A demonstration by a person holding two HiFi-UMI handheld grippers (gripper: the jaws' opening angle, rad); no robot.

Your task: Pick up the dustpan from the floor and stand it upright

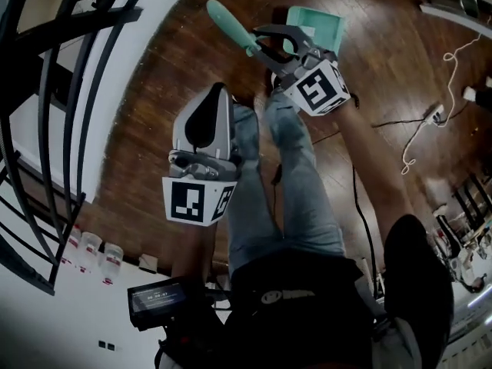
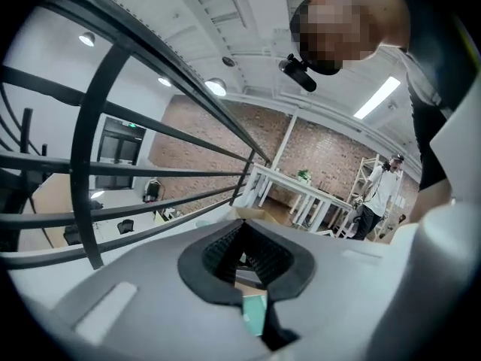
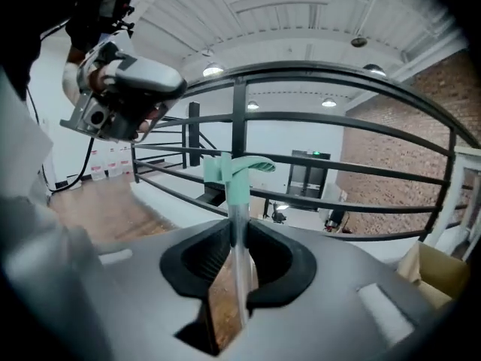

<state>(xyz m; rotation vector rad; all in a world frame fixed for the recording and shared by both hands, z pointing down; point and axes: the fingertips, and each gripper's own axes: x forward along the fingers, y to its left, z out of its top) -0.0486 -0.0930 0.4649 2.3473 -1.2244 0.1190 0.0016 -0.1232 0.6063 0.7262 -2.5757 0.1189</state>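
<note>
The right gripper (image 1: 265, 46) holds the dustpan (image 1: 327, 25) up off the wood floor (image 1: 169, 75). Its two fingers are squeezed onto the thin grey part of the handle (image 3: 237, 239). The green end of the handle (image 1: 227, 19) sticks out past the fingers and points toward the black railing (image 1: 46, 129). The flat green pan is at the other side of the gripper, farther from the railing. In the right gripper view, the green top of the handle stands up in front of the railing bars (image 3: 240, 119).

The left gripper (image 1: 217, 91) is nearer to the railing than the right gripper is. It is apart from the dustpan. Its fingers are close together, with the tips meeting, and there is nothing between them. In the left gripper view, the railing bars (image 2: 98, 164) cross just behind its fingertips (image 2: 225, 247).

The person's legs in blue jeans (image 1: 300, 198) are between the two grippers, on the side away from the railing. White cords (image 1: 450, 68) lie on the floor, well away from the railing.
</note>
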